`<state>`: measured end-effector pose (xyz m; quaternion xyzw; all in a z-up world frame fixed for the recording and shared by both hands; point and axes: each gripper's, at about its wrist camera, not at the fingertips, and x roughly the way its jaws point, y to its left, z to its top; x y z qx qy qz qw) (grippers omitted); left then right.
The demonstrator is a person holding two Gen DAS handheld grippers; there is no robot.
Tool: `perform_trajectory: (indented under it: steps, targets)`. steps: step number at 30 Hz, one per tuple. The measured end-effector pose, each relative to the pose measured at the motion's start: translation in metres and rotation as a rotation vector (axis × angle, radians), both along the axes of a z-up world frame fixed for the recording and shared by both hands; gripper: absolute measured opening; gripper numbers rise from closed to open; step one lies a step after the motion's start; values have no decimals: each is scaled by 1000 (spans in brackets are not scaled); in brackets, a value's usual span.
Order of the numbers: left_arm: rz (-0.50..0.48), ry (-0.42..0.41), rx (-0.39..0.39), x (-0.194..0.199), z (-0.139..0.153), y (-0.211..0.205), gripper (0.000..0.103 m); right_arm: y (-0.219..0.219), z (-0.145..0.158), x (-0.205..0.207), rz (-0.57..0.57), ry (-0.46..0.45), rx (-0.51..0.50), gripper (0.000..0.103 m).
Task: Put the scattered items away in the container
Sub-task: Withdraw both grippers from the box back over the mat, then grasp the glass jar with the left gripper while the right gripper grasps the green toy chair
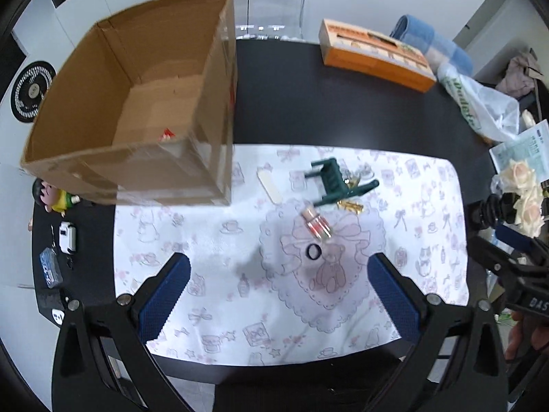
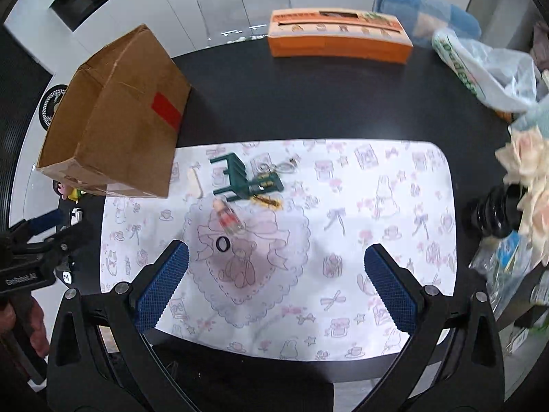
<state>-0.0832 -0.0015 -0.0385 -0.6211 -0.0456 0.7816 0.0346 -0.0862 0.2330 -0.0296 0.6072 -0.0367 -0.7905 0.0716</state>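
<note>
Both grippers, left [image 1: 278, 295] and right [image 2: 276, 285], gaped empty above patterned mat [image 2: 377, 206]. Cardboard box [image 1: 137, 103] waited upper left, open-topped for drop-ins. Green toy chair [image 1: 334, 180], small bottle [image 1: 317, 225], black ring [image 1: 314, 251] lay clustered mid-frame on mat.
</note>
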Motion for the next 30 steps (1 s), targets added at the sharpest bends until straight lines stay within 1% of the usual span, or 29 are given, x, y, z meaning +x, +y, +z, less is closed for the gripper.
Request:
perform_trajectory:
  steps: [4,10,12,15,17,19,20,21,22,23,27,30]
  targets:
    - [19,-28,5,3,-17,7,103,3,-9,2,21,5,0,102]
    - [28,-76,21,2,-45,19,103,-1,-29,-12,90,-13,-7,95]
    - [37,-92,24,1,-56,23,103,-3,-38,-19,117,-20,-3,91]
    - [53,-121,28,-1,-75,31,95,-4,-53,-28,150,-39,4,86]
    - [66,-139,35,-3,-89,35,92,-4,-65,-34,173,-50,9,83]
    - [82,-163,51,-5,-104,39,87,-4,-79,-42,194,-64,7,79]
    - [90,-174,60,-7,-111,41,86,-4,-85,-45,202,-71,3,76]
    - [98,-180,62,-8,-117,42,82,-5,-92,-49,210,-81,3,72]
    - [105,-189,62,-10,-123,44,77,-5,-100,-53,219,-93,3,71]
    - [111,-199,60,-12,-130,46,74,-5,-107,-56,225,-105,1,70]
    - [145,-222,57,-20,-153,50,73,-7,-128,-70,250,-138,-10,64]
    - [166,-229,66,-26,-167,53,73,-8,-141,-78,264,-144,-11,64]
